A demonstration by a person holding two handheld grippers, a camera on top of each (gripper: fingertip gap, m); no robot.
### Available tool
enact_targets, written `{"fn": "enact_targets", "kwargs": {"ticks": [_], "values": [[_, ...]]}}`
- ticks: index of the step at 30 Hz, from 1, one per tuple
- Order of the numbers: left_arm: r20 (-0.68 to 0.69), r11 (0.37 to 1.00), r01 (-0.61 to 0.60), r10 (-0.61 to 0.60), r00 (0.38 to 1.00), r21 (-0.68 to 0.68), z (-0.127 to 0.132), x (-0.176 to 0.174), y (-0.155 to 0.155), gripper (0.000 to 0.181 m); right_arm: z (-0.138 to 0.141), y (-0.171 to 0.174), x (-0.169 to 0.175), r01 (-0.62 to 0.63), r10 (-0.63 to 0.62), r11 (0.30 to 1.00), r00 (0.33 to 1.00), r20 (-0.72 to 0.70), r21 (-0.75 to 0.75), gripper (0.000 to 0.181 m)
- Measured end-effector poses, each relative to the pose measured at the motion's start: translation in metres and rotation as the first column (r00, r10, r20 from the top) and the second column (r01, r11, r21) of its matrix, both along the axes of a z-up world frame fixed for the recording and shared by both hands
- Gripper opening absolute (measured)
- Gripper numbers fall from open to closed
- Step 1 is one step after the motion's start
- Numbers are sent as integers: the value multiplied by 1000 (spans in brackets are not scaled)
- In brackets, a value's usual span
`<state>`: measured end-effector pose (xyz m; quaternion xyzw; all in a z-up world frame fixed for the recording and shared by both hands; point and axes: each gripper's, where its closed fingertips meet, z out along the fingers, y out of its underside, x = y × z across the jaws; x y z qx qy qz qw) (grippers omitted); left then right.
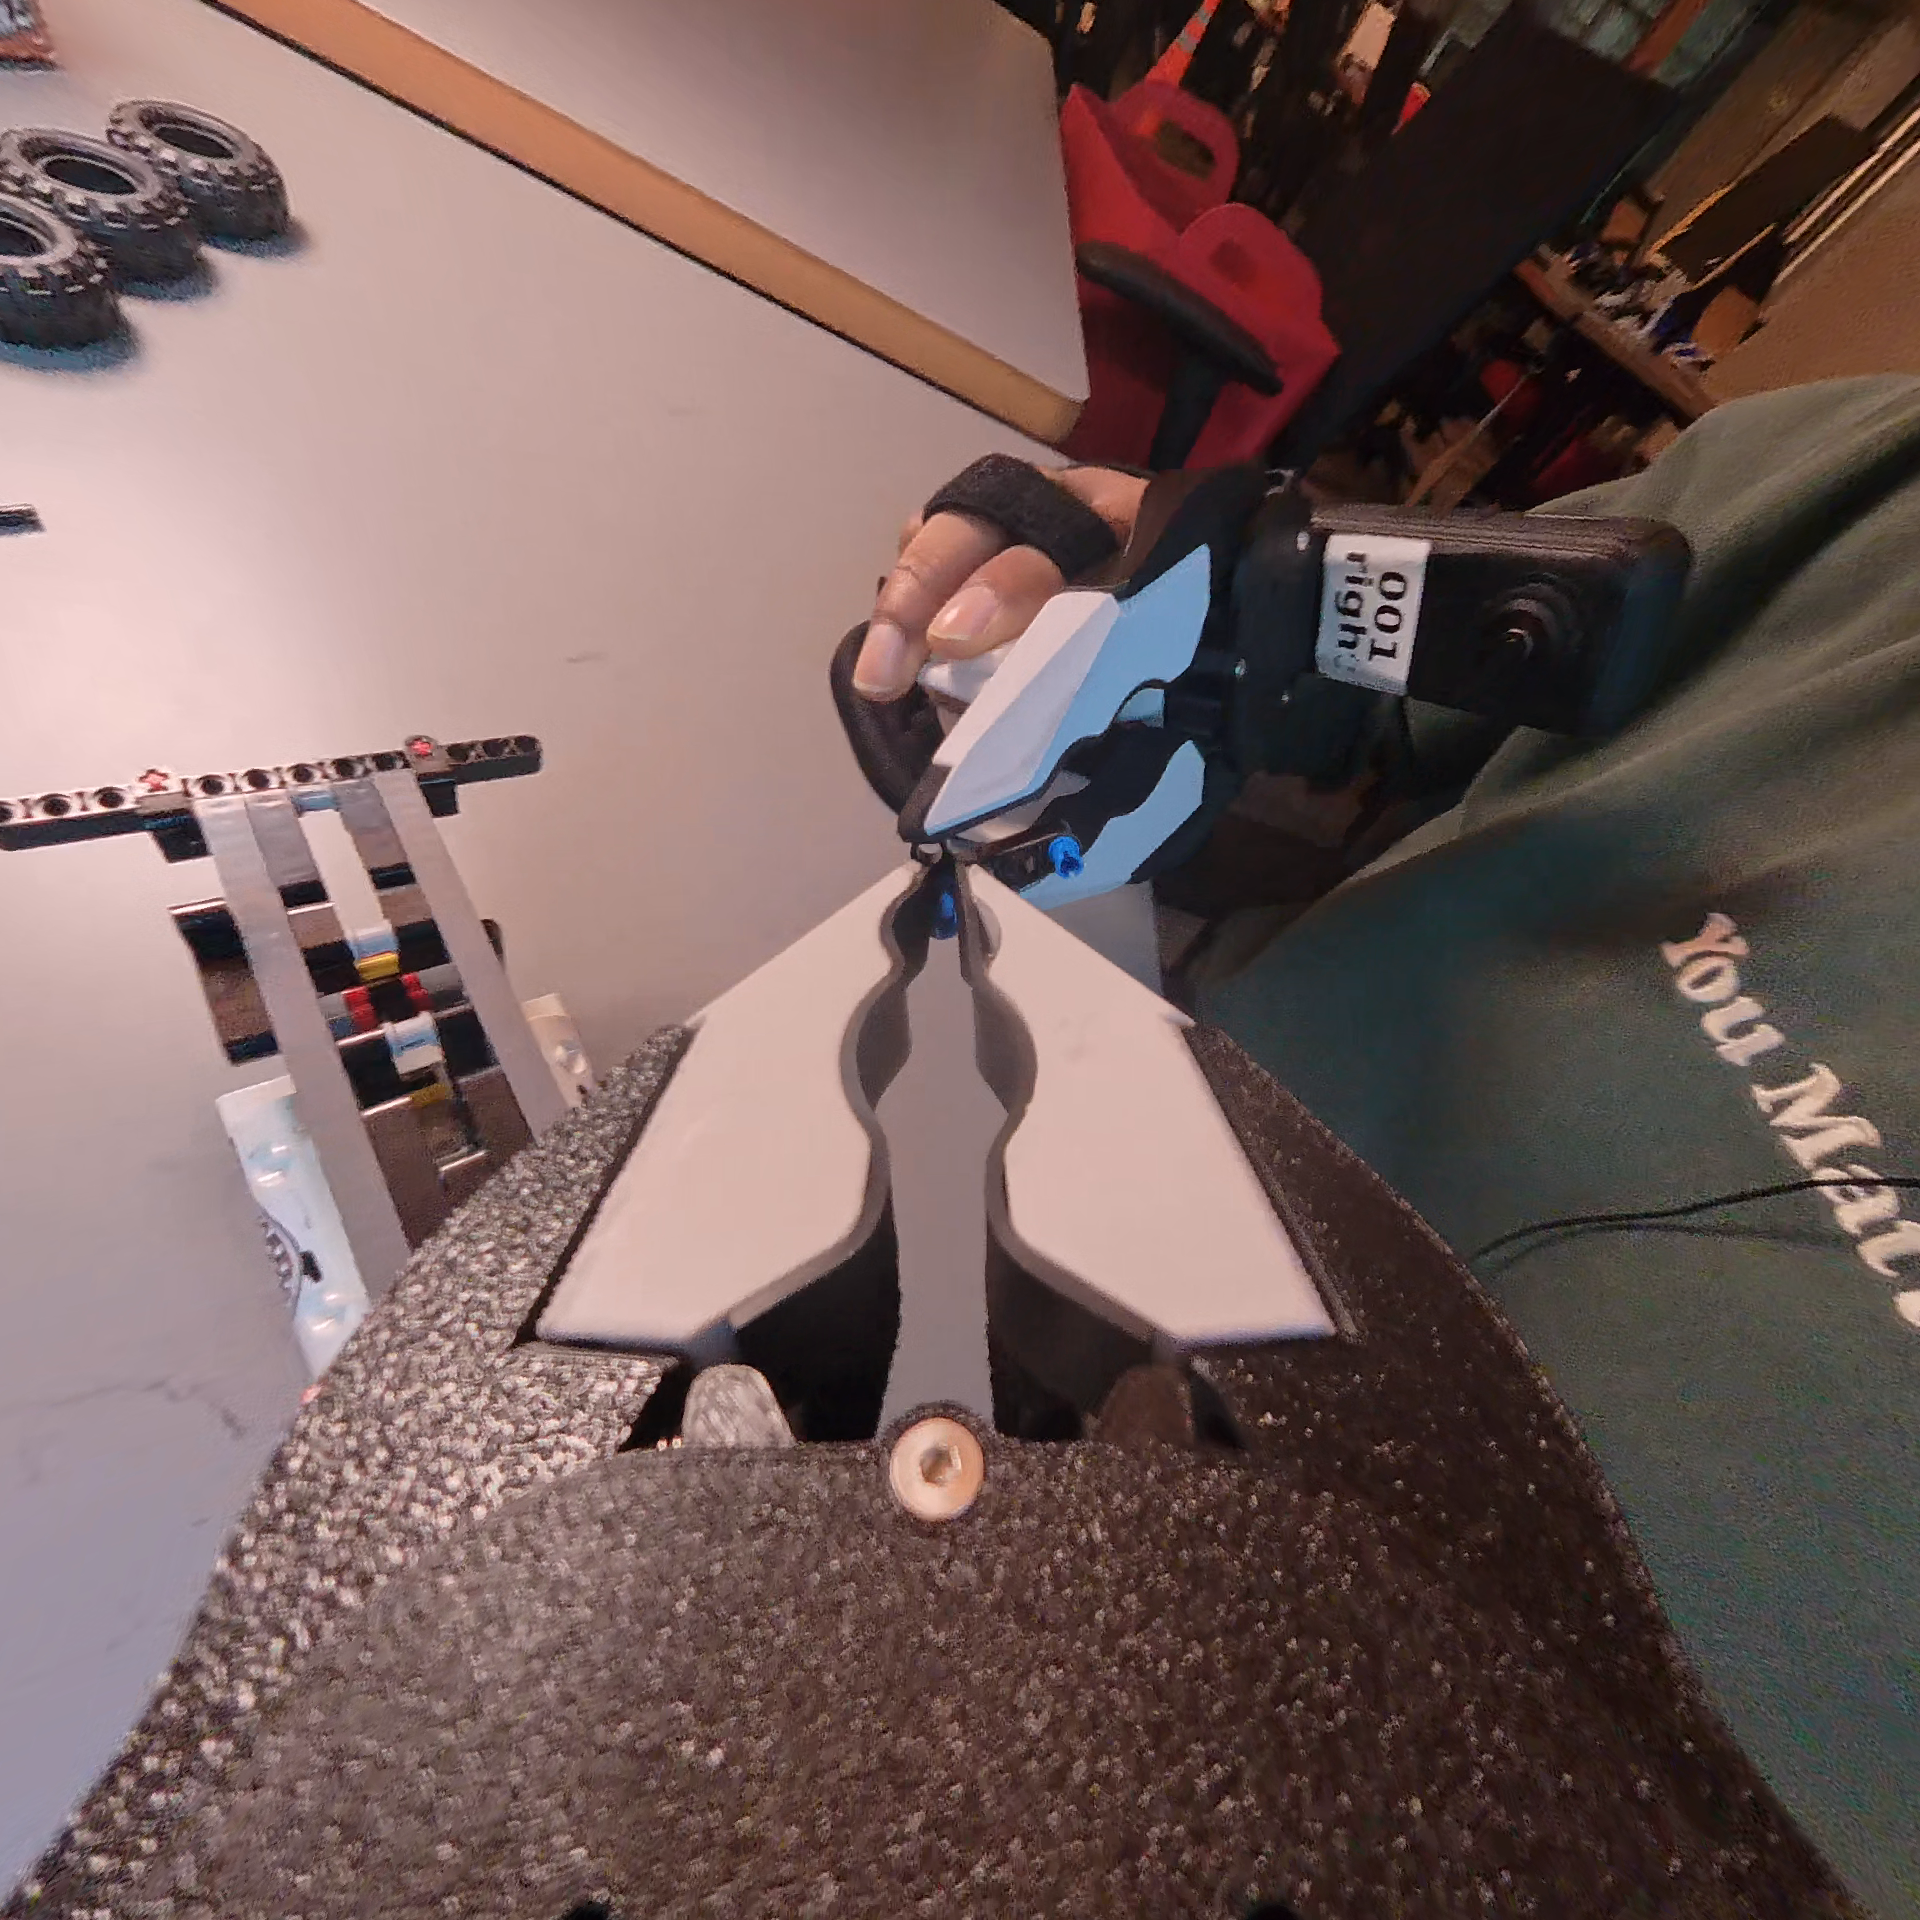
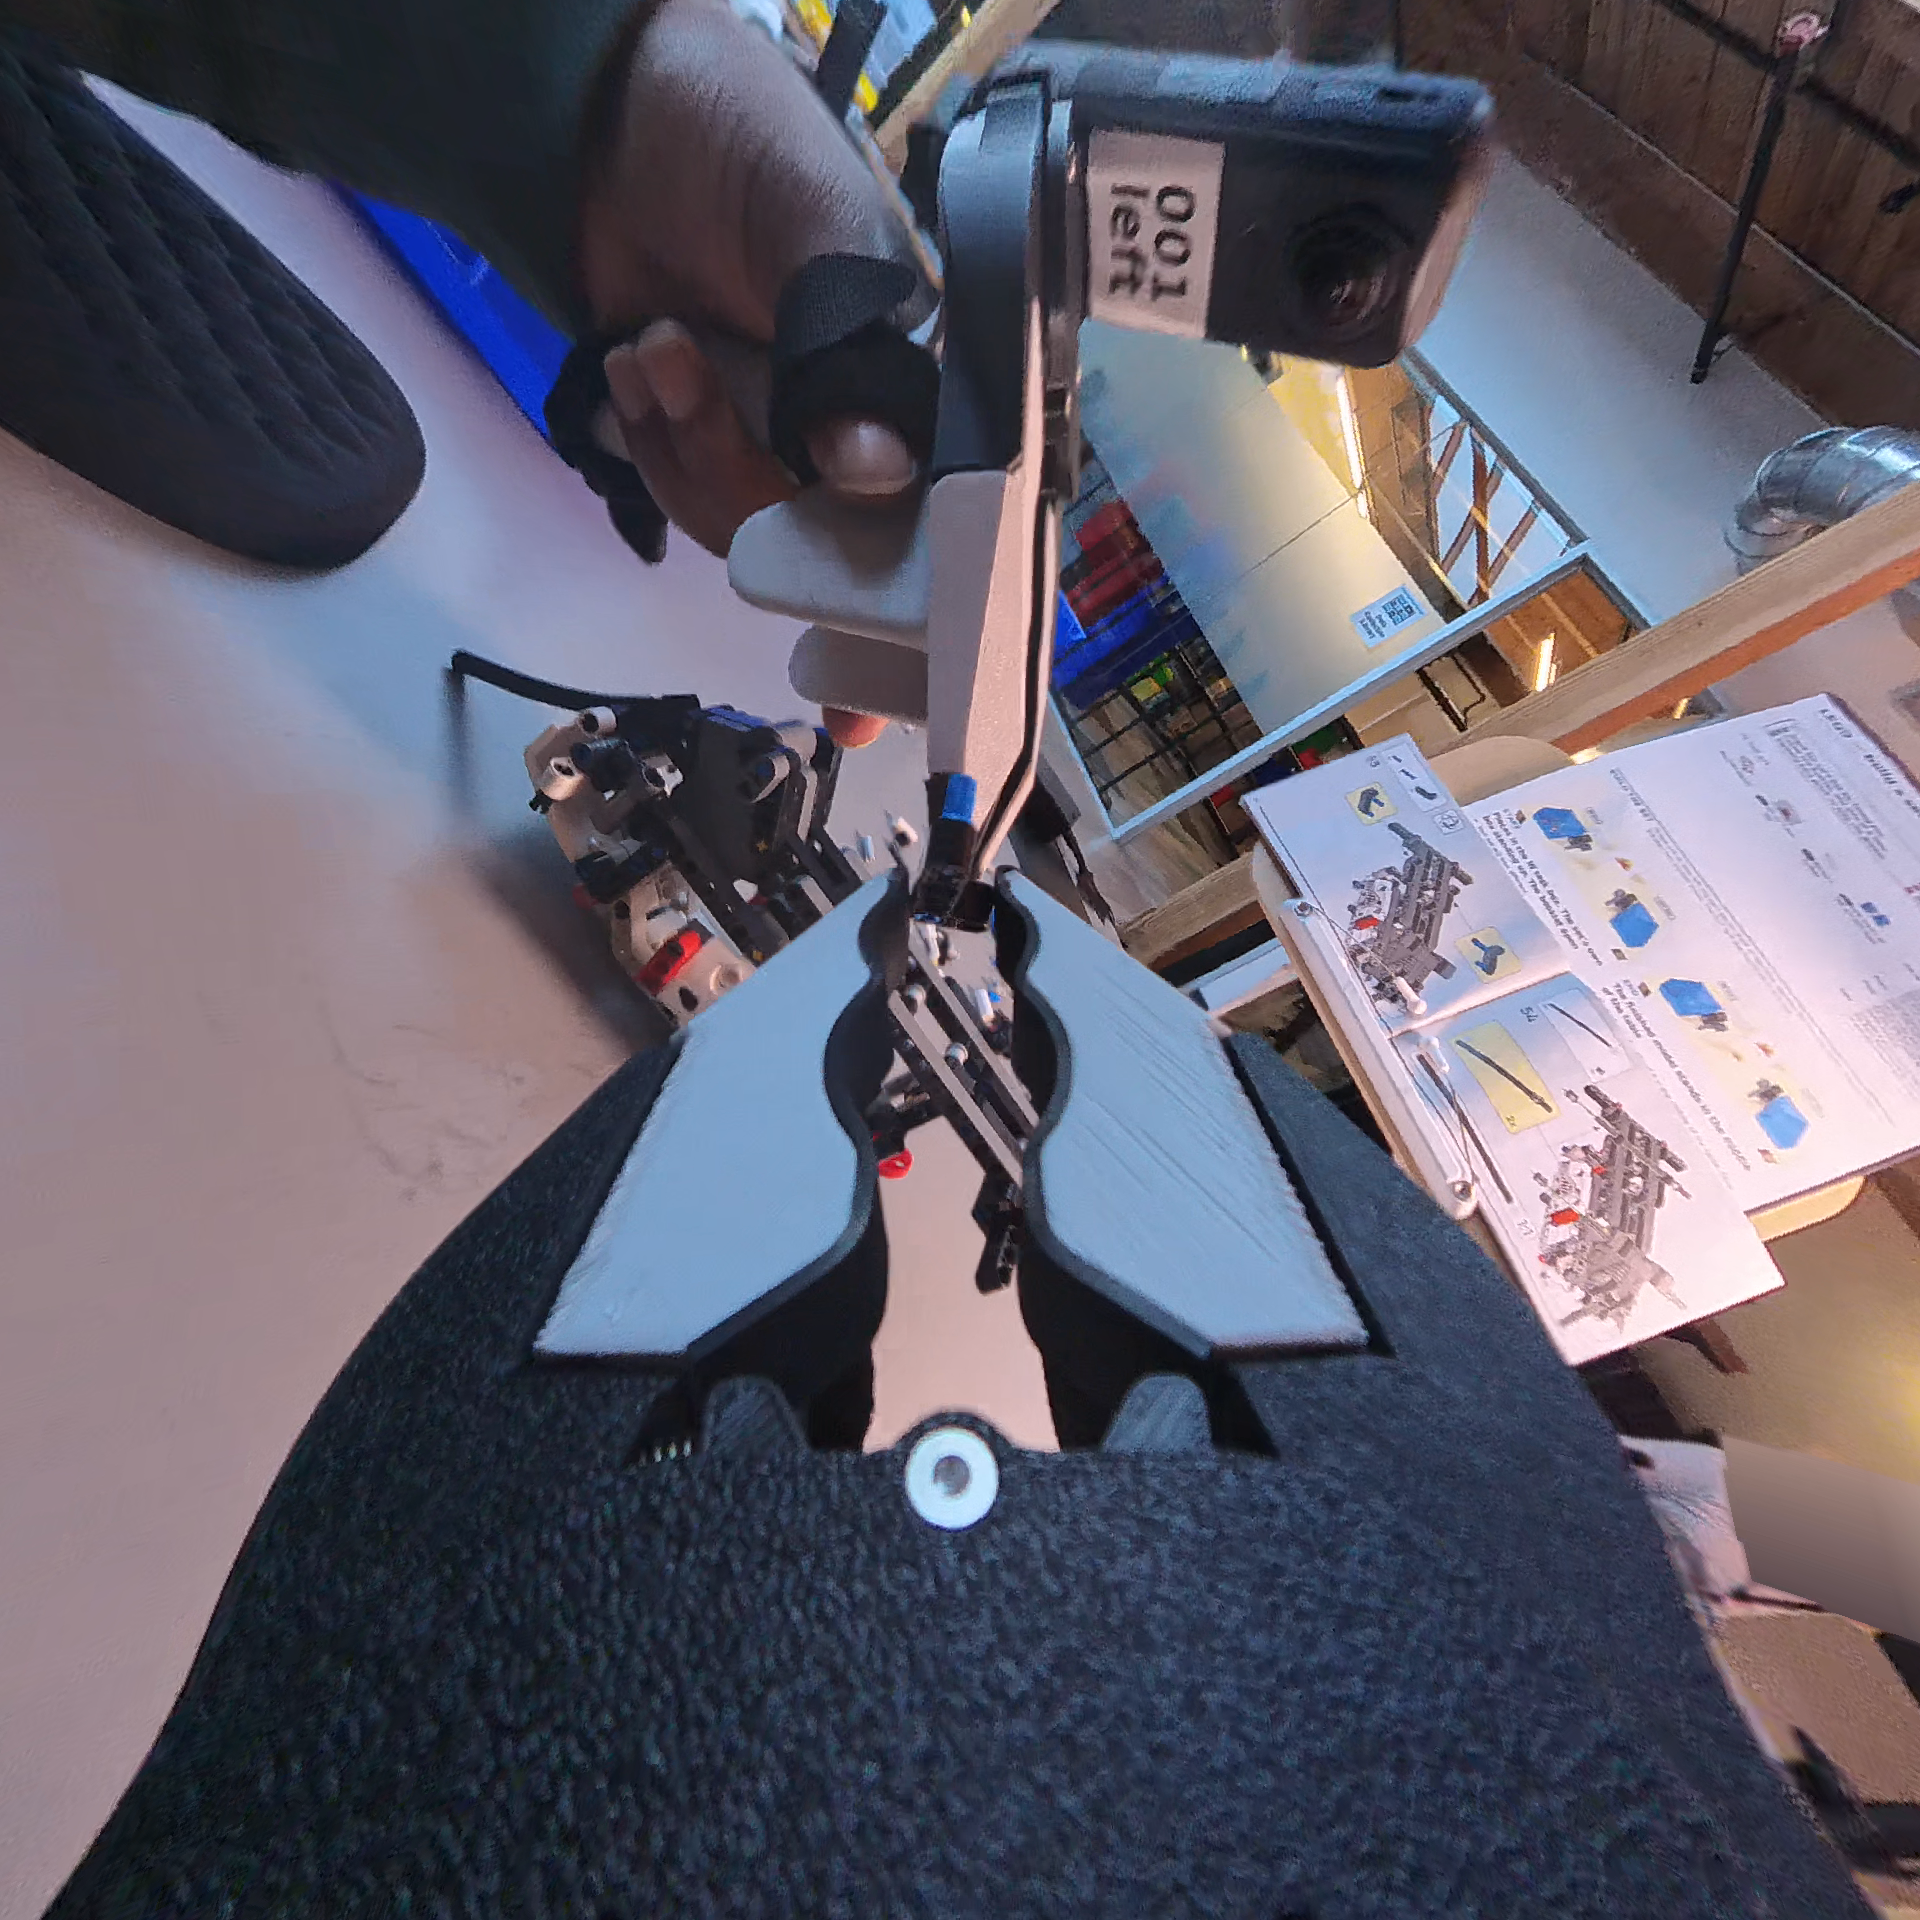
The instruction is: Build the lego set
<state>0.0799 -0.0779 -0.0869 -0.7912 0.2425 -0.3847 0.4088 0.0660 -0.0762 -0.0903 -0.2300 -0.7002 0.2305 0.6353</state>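
Left gripper [image 1: 940,904]: you hold it clenched on a small black lego connector with blue pins [image 1: 943,914], raised above the worktop.
Right gripper [image 2: 945,899]: you hold it clamped on the same small piece [image 2: 951,878], tip to tip with the left gripper [image 2: 971,831].
Chassis: the black and grey lego frame [image 2: 717,831] lies on the pale worktop [image 2: 260,831] beneath both grippers.
Tyres: three black knobbly rubber tyres [image 1: 104,197] lie near the worktop's far left corner.
Booklet: the open instruction booklet [image 2: 1621,997] rests at the right edge.
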Motion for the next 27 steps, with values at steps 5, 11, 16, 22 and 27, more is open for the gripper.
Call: {"fn": "enact_targets", "kwargs": {"ticks": [5, 11, 16, 22, 27], "values": [[234, 995, 94, -94, 968, 12, 26, 6, -9, 3, 26, -9, 7, -97, 82, 985, 991, -110, -140, 15], [359, 991, 128, -133, 924, 39, 42, 5, -9, 3, 45, -17, 13, -138, 121, 987, 976, -181, -87, 11], [368, 989, 138, -147, 918, 50, 43, 6, -9, 2, 46, -16, 11, -146, 132, 986, 979, -158, -81, 6], [150, 1000, 0, -4, 989, 29, 18, -17, 13, 23, 26, 3, 2, -58, 59, 998, 997, -42, 9, 6], [-350, 979, -203, 183, 919, -19, -38, -75, 39, 65, -38, 53, -17, 132, -165, 955, 980, 107, 267, 6]]}}
